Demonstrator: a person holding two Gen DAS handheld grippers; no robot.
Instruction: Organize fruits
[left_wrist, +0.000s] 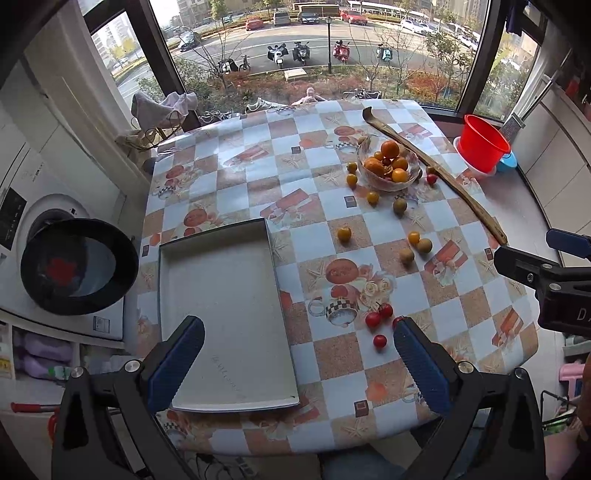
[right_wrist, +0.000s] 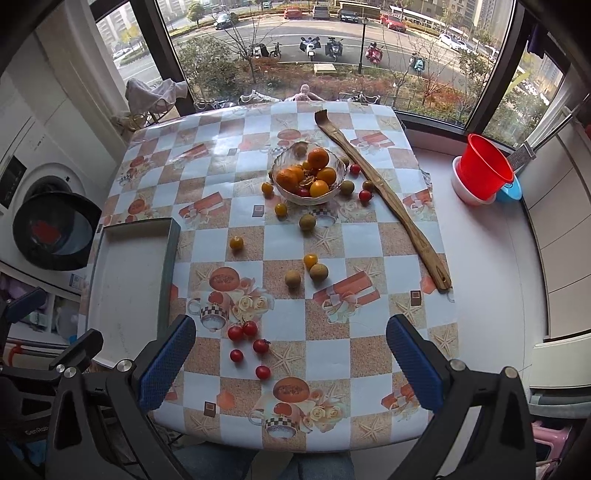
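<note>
Five red tomatoes (right_wrist: 249, 341), perhaps four yellow, one bowl (right_wrist: 308, 173).

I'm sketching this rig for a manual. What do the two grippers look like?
Both match. The left gripper and the right gripper each have a black angular frame with silver round bolts and two blue fingers with a ribbed, textured face. The right gripper's body shows white lettering in the left view. No cables or sleeves are visible.

tray (right_wrist: 125, 280): left side of the table (right_wrist: 388, 332), near edge
bowl (right_wrist: 308, 173): far middle, fruit piled in it; loose fruit scattered around and in front
wooden stick (right_wrist: 384, 206): right of bowl, running diagonally
tomatoes (right_wrist: 249, 345): near edge, just right of tray
</note>
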